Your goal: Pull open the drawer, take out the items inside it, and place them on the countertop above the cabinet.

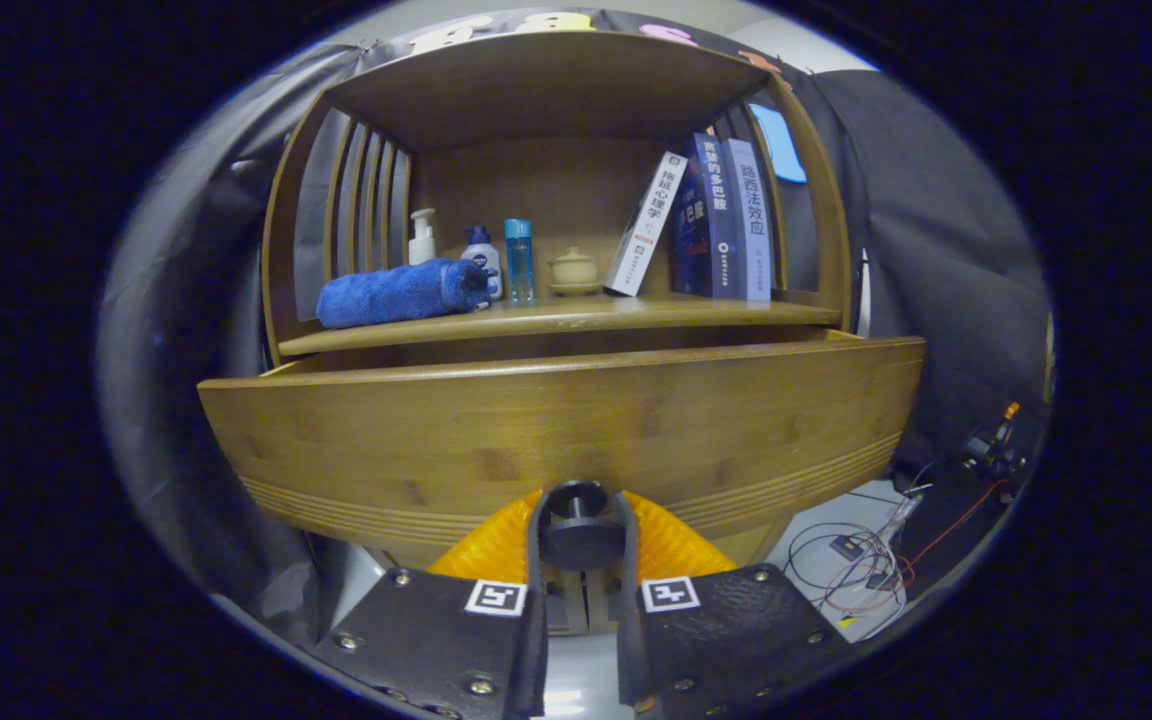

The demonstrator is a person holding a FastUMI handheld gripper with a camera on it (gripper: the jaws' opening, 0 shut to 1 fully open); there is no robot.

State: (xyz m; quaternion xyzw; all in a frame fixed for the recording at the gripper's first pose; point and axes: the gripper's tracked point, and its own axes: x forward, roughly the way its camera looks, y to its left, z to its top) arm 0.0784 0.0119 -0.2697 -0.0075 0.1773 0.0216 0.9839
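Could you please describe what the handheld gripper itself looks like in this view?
The gripper has two flat, plate-like fingers, side by side and fastened with round metal screws. Each carries a small square black-and-white marker near its inner edge. Ribbed orange pieces fan out behind the fingertips.

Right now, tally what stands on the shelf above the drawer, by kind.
Books: 3
Bottles: 3
Towel: 1
Lidded cup: 1
Total: 8
The gripper is shut on the drawer knob, below the shelf.
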